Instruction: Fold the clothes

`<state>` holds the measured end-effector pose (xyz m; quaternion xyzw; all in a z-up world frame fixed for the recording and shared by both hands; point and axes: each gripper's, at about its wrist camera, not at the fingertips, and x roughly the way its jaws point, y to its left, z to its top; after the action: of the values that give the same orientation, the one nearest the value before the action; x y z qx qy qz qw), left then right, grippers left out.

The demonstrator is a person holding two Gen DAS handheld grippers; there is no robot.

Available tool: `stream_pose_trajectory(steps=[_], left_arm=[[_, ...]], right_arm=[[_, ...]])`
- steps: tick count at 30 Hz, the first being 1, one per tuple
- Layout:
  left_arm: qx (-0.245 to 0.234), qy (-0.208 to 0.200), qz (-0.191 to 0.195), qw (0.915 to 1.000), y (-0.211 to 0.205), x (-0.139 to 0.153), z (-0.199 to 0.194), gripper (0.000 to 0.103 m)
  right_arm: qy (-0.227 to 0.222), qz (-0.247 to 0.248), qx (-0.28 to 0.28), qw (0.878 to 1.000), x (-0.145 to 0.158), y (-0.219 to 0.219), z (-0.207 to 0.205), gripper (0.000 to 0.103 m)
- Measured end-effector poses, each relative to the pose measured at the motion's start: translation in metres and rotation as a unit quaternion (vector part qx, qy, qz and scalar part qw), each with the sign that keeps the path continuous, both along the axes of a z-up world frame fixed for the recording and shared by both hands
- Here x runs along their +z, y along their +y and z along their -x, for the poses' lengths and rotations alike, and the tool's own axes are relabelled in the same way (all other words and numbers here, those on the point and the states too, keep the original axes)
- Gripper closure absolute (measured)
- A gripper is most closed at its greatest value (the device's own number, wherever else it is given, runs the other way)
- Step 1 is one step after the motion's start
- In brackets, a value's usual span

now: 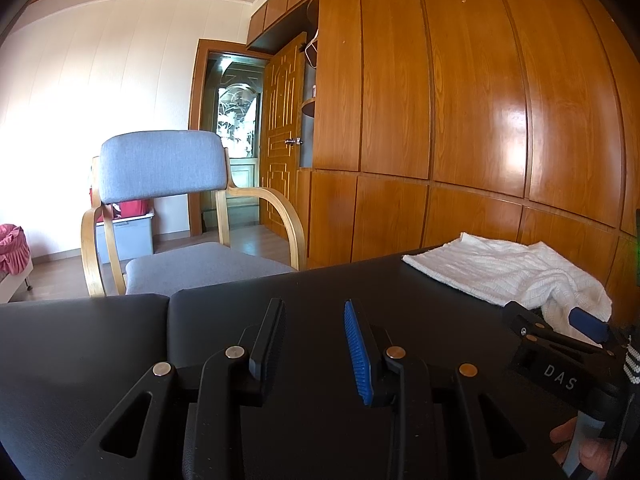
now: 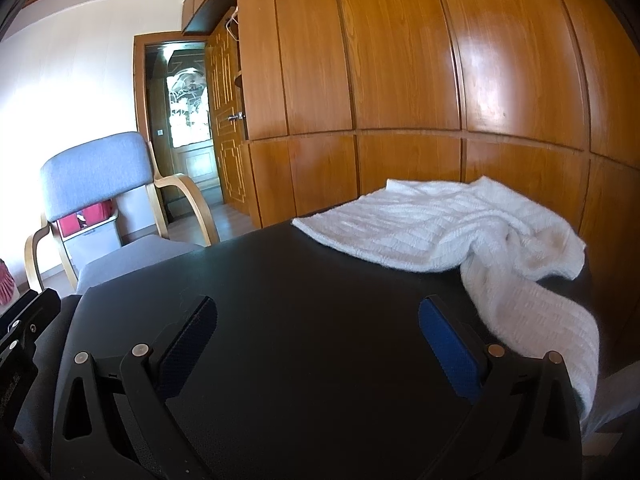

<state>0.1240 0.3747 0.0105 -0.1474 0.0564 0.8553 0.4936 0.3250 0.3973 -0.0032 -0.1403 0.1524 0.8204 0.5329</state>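
Empty, parted left gripper (image 1: 316, 344) and right gripper (image 2: 318, 340) hover over a black table (image 2: 280, 280), white knit garment (image 2: 440, 232) lying rumpled, calling for flattening.

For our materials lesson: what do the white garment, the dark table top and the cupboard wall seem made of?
White garment: soft knit, ribbed texture. Table top: matte black, faintly grained, maybe leatherette. Cupboard wall: glossy wood or veneer, with grain and glare.

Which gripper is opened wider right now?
The right gripper: its fingers are spread far apart over the black table, while the left gripper shows only a narrow gap. Neither holds the white garment.
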Motion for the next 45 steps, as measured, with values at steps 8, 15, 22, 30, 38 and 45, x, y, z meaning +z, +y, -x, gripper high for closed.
stream_pose_trajectory(steps=[8,15,22,30,38,45], left_arm=[[0.008,-0.015,0.004,0.9998,0.001,-0.002,0.007,0.073],[0.008,-0.01,0.005,0.9999,0.001,-0.003,0.006,0.072],[0.008,-0.012,0.007,0.9999,0.003,-0.003,0.007,0.073],[0.008,-0.013,0.009,0.9998,0.004,-0.003,0.006,0.072],[0.008,-0.016,0.009,0.9998,0.004,-0.003,0.007,0.072],[0.011,-0.018,0.015,0.9997,0.007,-0.003,0.009,0.071]], right_arm=[[0.0,0.016,0.003,1.0,-0.003,0.006,-0.001,0.0],[0.001,0.006,0.001,1.0,-0.001,0.002,0.0,0.0],[0.009,0.031,-0.002,0.999,-0.004,0.011,-0.004,0.0],[0.003,0.034,-0.003,0.999,-0.006,0.011,-0.002,0.0],[0.016,0.066,-0.009,0.998,-0.007,0.024,-0.01,0.0],[0.0,0.057,-0.052,0.997,0.005,0.059,-0.035,0.0]])
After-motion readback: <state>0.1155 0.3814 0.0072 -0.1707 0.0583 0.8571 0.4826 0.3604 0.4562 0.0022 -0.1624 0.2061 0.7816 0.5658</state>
